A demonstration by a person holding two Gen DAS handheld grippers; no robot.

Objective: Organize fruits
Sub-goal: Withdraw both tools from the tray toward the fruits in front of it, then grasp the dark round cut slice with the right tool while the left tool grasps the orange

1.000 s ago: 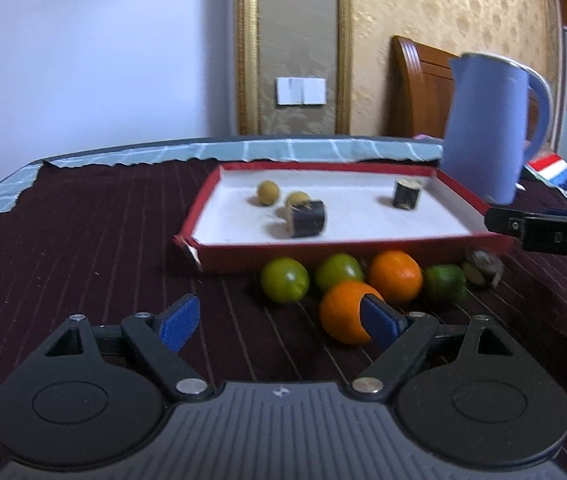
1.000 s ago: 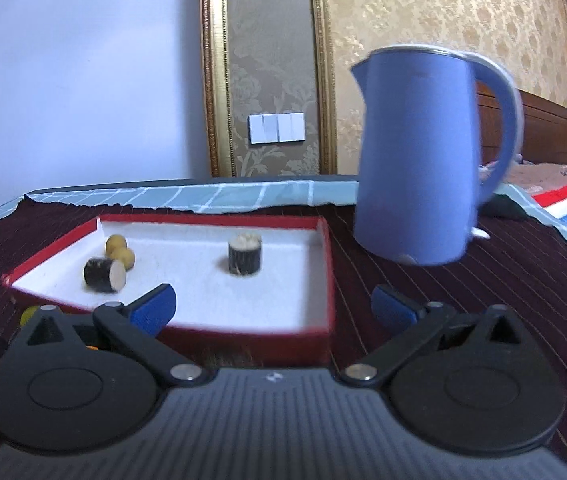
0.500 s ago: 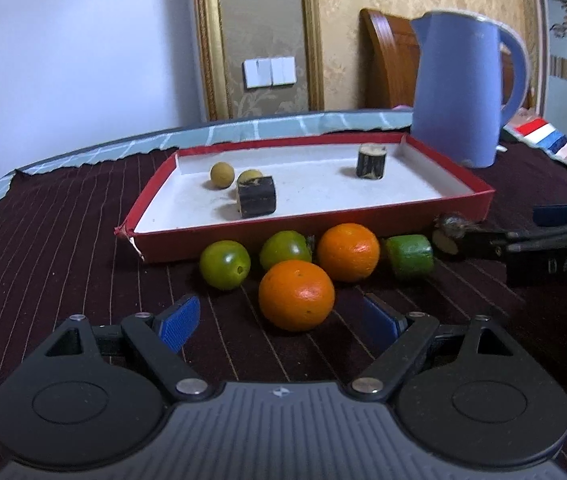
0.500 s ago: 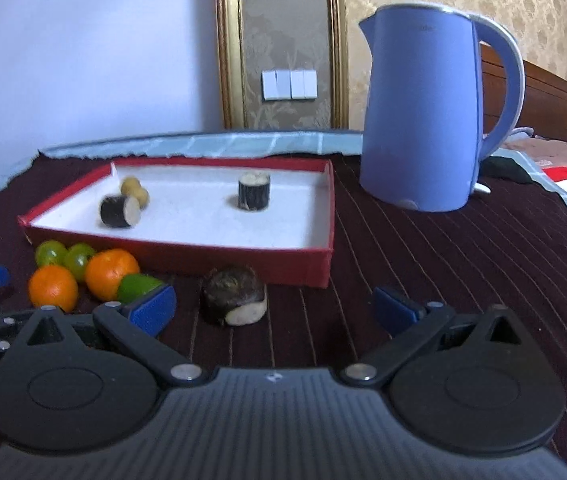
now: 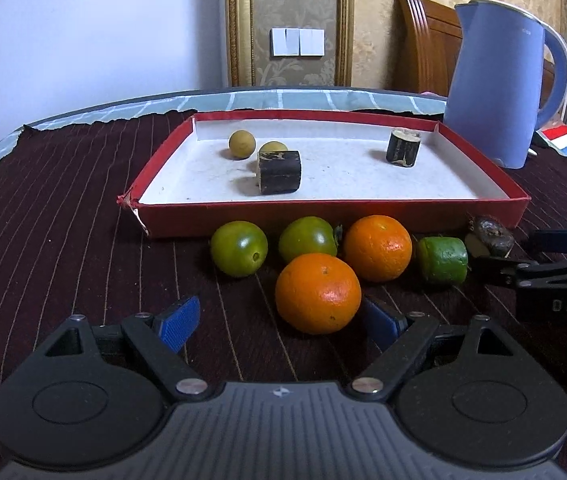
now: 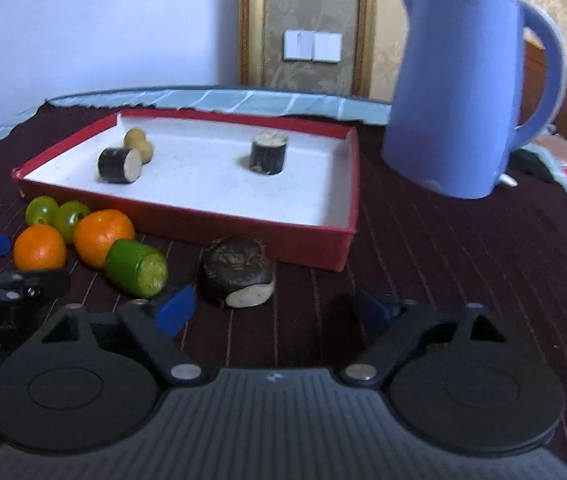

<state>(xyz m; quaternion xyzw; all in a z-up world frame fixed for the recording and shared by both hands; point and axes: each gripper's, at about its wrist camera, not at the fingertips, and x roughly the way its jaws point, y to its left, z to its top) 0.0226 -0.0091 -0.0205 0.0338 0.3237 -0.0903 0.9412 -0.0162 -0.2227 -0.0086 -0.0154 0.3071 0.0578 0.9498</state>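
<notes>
Just in front of the red tray [image 5: 335, 214], on the dark striped cloth [image 5: 63, 208], we have the loose fruit: two green round fruits [image 5: 239, 248], two oranges, a green cut piece [image 5: 442, 260] and a dark brown cut fruit [image 6: 239, 272]. Inside the tray sit two small yellow balls [image 5: 242, 143] and two dark cylinder pieces [image 5: 279, 171].

Our left gripper [image 5: 283, 320] stands apart, nothing clamped; the near orange [image 5: 318, 293] lies just ahead, off toward its right finger, beside the pad, and we cannot tell if it touches. Our right gripper [image 6: 271, 312] has just been closing, yet its pads press on nothing; the dark brown fruit lies just beyond the tips, toward the left finger.

Step in hand, as we judge it: grab one fruit per claw and move it into the tray. To do it well, we should centre each fruit between the pads before squeezing, shift left claw rightward, push right claw forward. Orange is round and glossy, may roll into its neighbours. Brown piece has a flat pale cut face and rough skin, so it should sit steadier. The blue kettle [image 6: 471, 92] stands right of the tray, so we keep clear of it.
</notes>
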